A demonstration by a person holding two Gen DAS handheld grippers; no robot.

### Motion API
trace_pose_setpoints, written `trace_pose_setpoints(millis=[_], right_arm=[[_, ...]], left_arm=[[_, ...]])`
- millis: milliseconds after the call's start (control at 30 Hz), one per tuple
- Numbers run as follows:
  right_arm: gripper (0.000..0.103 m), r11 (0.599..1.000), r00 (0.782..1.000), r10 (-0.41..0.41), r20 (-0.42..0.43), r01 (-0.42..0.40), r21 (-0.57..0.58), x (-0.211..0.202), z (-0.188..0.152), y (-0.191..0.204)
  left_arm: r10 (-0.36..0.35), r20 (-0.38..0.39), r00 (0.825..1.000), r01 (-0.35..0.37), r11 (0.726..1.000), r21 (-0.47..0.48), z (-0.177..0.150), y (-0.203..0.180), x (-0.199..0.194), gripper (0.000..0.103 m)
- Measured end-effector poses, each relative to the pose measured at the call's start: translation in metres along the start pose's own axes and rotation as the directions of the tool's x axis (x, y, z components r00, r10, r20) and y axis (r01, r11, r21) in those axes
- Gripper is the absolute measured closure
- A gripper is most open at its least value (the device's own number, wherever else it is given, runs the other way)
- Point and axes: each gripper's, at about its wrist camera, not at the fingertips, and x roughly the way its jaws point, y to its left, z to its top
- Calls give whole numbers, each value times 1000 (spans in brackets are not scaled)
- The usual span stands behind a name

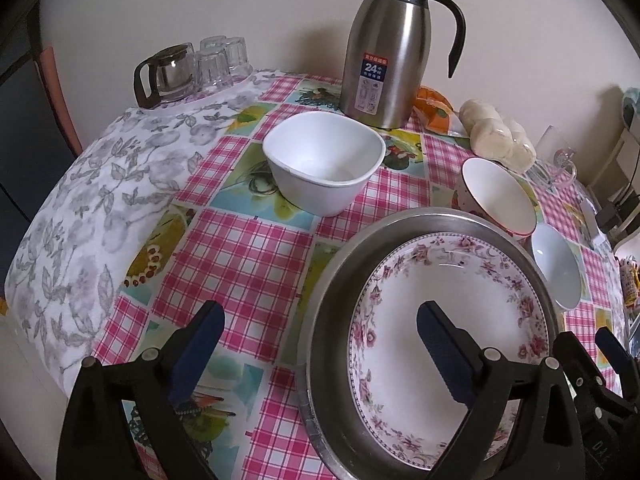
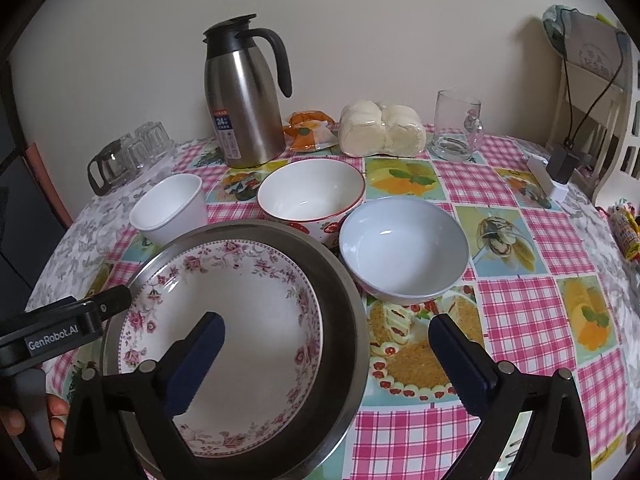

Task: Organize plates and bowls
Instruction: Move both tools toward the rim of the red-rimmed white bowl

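Observation:
A floral-rimmed plate (image 1: 452, 328) lies inside a wider steel dish (image 1: 332, 320) on the checked tablecloth. My left gripper (image 1: 320, 336) is open and straddles the dish's left rim without touching it. My right gripper (image 2: 328, 340) is open too, with one finger over the plate (image 2: 248, 292) and the other past the right rim of the dish (image 2: 344, 304). Behind the dish stand a white square bowl (image 2: 168, 208), a strawberry-patterned bowl (image 2: 312, 196) and a pale blue bowl (image 2: 404, 248), all upright and empty.
At the back by the wall stand a steel thermos jug (image 2: 244, 100), a bag of buns (image 2: 380, 128), an orange packet (image 2: 308, 128) and a glass mug (image 2: 456, 128). A glass teapot (image 1: 168, 72) with tumblers sits back left. A charger (image 2: 560, 168) lies at the right edge.

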Motion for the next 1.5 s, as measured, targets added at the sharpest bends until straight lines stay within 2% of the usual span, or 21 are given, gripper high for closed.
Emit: trace_pose_setpoints(millis=[267,467,667,767,933,1100,1133,1233,1300,1433,1500], right_arm=[[0,998,999,10,36,-12,57,-6,-2,-18],[0,995,995,34,91,-42,87,-14,-4,-26],[0,998,996,33,79,-36,43,-13,-4,-18],[0,999,996,35,79,-36,17,-14,-3,-12],[0,1000,996,16,87,-14,-20,-16,4,-7],[0,999,994,7,106,-3,-45,-24,22,-11],[0,999,993,-1,114,6,-51,-27,28,-13],[0,997,991,-22,128,31,-68,-31,45,-18],[0,997,991,-38,127,47,-68,-32,55,-21],[0,994,988,-75,134,85,-70,-36,80,-29],[0,991,986,-92,142,104,-83,-37,90,-31]], left_arm=[[-46,18,999,46,999,18,-4,-9,3,6],[-83,92,992,80,996,28,-2,-12,-3,5],[-177,114,977,176,984,23,4,-9,-7,5],[-224,118,967,219,974,59,8,-14,-13,5],[-232,166,959,204,965,167,15,-30,-29,5],[-142,204,969,89,965,246,31,-43,-36,5],[-140,204,969,87,964,250,35,-44,-36,5],[-164,164,973,117,957,265,52,-49,-32,5],[-143,126,982,104,955,277,67,-54,-26,5],[-154,62,986,129,947,295,90,-60,-17,5],[-128,44,991,109,944,310,103,-64,-12,5]])
